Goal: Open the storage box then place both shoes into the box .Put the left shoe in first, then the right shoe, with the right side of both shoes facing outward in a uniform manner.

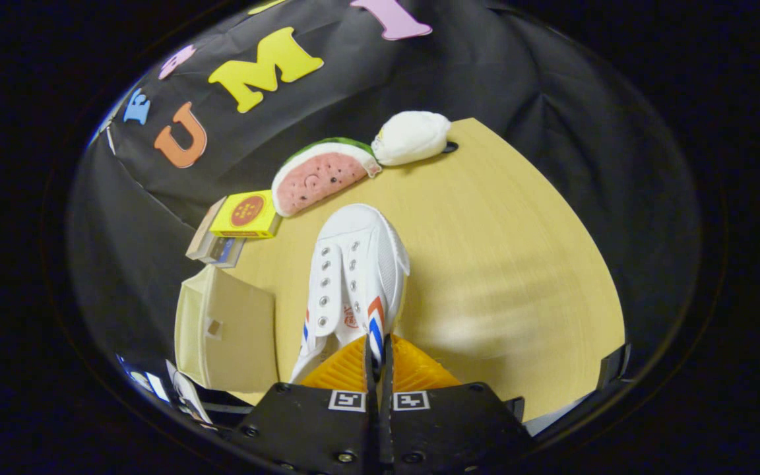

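Observation:
A white canvas shoe [353,277] with red and blue stripes on its side hangs ahead of my fingers, toe pointing away, lifted above the wooden table [505,264]. My gripper [378,349] is shut on the shoe's heel edge, with the two fingers pressed close together on the thin collar. The cream storage box [225,330] stands to the left of the shoe, near the table's edge; whether it is open cannot be told from here.
A watermelon-slice plush [320,175] and a white plush [411,137] lie at the table's far edge. A yellow box [246,214] on a smaller carton [212,247] sits beyond the storage box. Bare tabletop lies to the right of the shoe.

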Demonstrator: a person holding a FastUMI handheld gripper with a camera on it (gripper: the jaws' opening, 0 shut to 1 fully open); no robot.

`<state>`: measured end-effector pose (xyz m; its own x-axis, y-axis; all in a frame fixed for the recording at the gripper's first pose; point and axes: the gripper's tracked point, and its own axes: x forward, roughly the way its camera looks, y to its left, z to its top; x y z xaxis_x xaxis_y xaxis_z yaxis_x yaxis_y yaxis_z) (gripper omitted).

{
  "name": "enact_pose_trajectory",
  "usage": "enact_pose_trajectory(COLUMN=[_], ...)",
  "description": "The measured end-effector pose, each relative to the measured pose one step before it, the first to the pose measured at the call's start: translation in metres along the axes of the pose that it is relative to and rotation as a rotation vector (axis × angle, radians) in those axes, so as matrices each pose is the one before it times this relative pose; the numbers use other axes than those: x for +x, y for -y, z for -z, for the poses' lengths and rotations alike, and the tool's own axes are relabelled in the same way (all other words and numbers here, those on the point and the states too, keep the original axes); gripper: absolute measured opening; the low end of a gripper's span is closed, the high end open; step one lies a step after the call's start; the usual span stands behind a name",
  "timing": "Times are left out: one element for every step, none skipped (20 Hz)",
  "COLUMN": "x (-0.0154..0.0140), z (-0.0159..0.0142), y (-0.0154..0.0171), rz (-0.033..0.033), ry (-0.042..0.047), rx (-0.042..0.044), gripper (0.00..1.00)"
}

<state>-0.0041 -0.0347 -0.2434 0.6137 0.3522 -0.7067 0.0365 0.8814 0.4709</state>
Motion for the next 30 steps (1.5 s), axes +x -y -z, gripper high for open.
enact_pose_trajectory(x=[-0.00527, -0.00499, -0.00363, -0.00368, -0.00218, -0.00219, -0.00148, -0.00032, -0.00022, 0.00007, 0.00246, 0.00322, 0.00482, 0.00437, 0.00647, 0.00727, 0.00729, 0.00641, 0.00605, 0.00622, 0.00512, 0.00691, 0.00634, 0.00631, 0.00574, 0.00444, 0.00473, 0.00488, 0.00356, 0.0036], z=[-0.00164, -0.00067, -0.0004, 0.00081, 0.00037, 0.00067, 0.00125, 0.00171, 0.00256, 0.00416, 0.00516, 0.00612, 0.00682, 0.00737, 0.00708, 0.00784, 0.00745, 0.00737, 0.00658, 0.00472, 0.00454, 0.00428, 0.0036, 0.00507, 0.00482, 0.00532, 0.00138, 0.00303, 0.00203, 0.00181], y=[-0.01605, -0.01723, -0.01728, -0.01721, -0.01816, -0.01921, -0.01975, -0.01998, -0.01931, -0.01859, -0.01712, -0.01569, -0.01415, -0.01293, -0.01175, -0.00905, -0.00964, -0.00739, -0.00593, -0.00499, -0.0034, -0.00182, -0.00134, -0.00062, -0.0004, -0.00082, -0.0031, 0.00094, 0.00142, 0.00307], rz=[-0.00222, -0.00385, -0.00378, -0.00222, -0.00187, -0.005, -0.00812, -0.00986, -0.0092, -0.0071, -0.00633, -0.00562, -0.004, -0.00325, -0.0034, -0.00144, 0.00021, 0.00276, 0.00491, 0.00601, 0.00804, 0.00891, 0.00969, 0.01042, 0.00811, 0.00502, 0.00496, 0.00694, 0.01058, 0.01494], ry=[0.01813, 0.01569, 0.0146, 0.01226, 0.01272, 0.01151, 0.01122, 0.01107, 0.00994, 0.00694, 0.00358, 0.00056, -0.00425, -0.00619, -0.00832, -0.00909, -0.00947, -0.01035, -0.00876, -0.00484, -0.00293, -0.00238, -0.0012, -0.0066, -0.00968, -0.00951, -0.00828, -0.00369, -0.00015, 0.00311], rx=[-0.00211, -0.00384, 0.00094, 0.00291, 0.0032, 0.00307, 0.0017, -0.00006, -0.00319, -0.0049, -0.00565, -0.0057, -0.00493, -0.0012, -0.00232, -0.00283, -0.00672, -0.00985, -0.01344, -0.01583, -0.01354, -0.01381, -0.0107, -0.00693, -0.00459, -0.00122, -0.00025, -0.00052, -0.00639, -0.01188], gripper=[0.0, 0.0, 0.0, 0.0, 0.0, 0.0, 0.0, 0.0, 0.01, 0.0, 0.0, 0.01, 0.0, 0.01, 0.01, 0.01, 0.0, 0.0, 0.0, 0.0, 0.0, 0.0, 0.0, 0.0, 0.0, 0.0, 0.0, 0.0, 0.0, 0.0])
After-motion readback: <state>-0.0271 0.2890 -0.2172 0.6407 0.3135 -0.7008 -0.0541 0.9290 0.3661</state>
